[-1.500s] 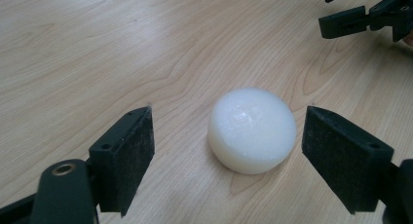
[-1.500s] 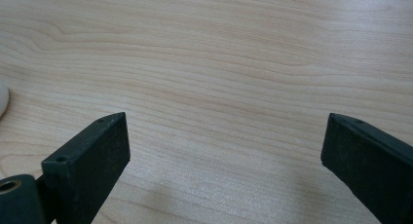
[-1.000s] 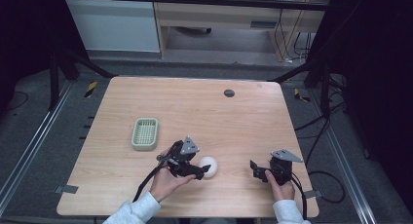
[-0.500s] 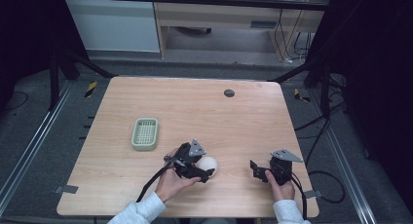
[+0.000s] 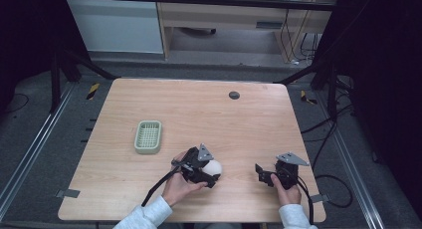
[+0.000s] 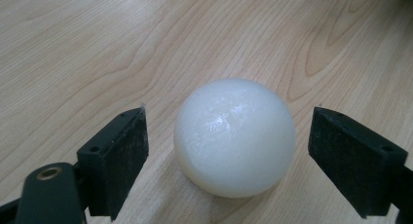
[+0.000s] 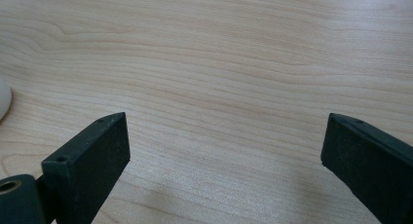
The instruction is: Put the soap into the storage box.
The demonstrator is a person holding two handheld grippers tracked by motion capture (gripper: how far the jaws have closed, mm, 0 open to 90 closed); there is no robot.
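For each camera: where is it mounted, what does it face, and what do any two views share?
High view: above the near edge, facing down on the table; both forearms, left gripper, right gripper.
Left gripper view: along its open jaws, ball between, untouched.
Right gripper view: along open jaws, bare wood.
Shared: the ball.

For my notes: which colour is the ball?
White ball, clearest in the left gripper view.
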